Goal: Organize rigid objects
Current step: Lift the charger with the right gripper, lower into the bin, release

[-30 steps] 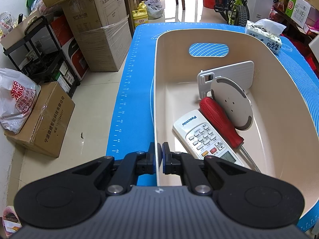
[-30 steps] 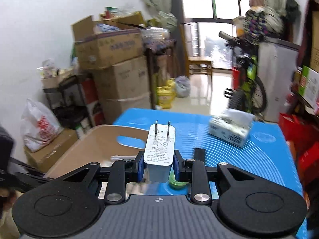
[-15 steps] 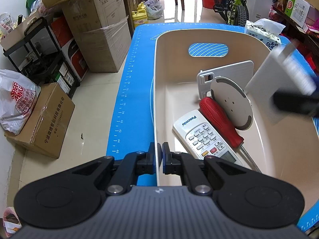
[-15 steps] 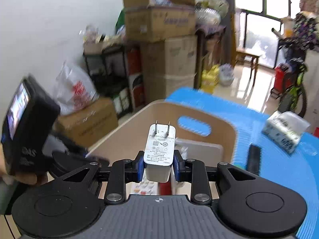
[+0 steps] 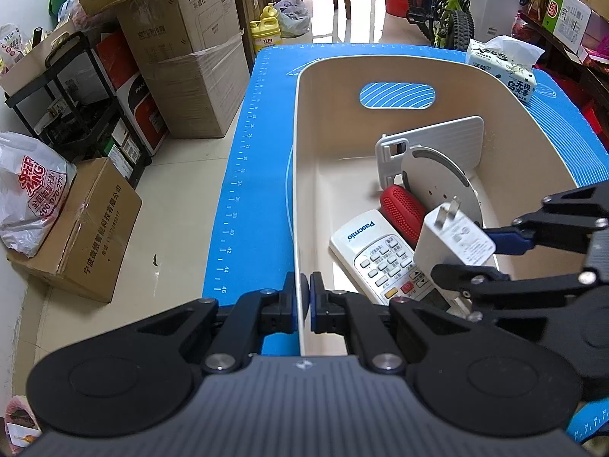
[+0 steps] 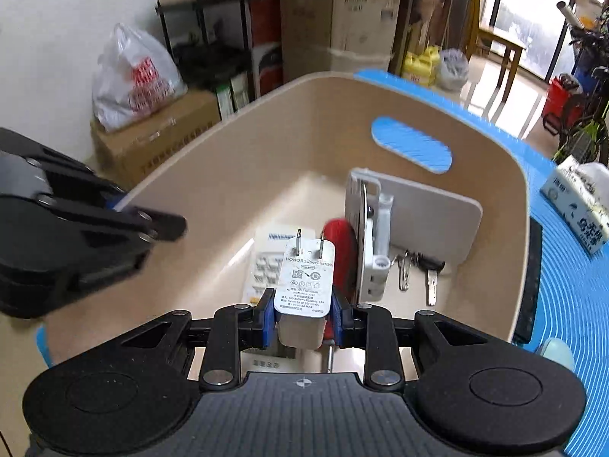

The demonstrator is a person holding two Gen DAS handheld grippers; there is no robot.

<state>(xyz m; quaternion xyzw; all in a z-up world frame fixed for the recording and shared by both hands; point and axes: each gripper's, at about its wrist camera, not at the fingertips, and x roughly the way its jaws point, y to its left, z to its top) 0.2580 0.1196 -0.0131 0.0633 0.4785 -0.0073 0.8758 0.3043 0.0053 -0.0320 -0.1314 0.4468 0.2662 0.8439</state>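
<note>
Right tool (image 6: 303,310), "HONOR SuperCharge" charger (image 6: 304,280)

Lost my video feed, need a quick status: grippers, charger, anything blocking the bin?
Left gripper shut on bin wall. Right gripper shut on white charger, over the bin. Remote and red screwdriver lie below; bare floor beside them.

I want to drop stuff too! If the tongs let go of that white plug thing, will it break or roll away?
Probably neither. The white charger, pinched by the right tongs, looks like a hard, boxy block, so it should land stiffly and not roll. It looks small and likely light. It hangs over the remote inside the beige bin, so it may clatter and tip onto its side.
</note>
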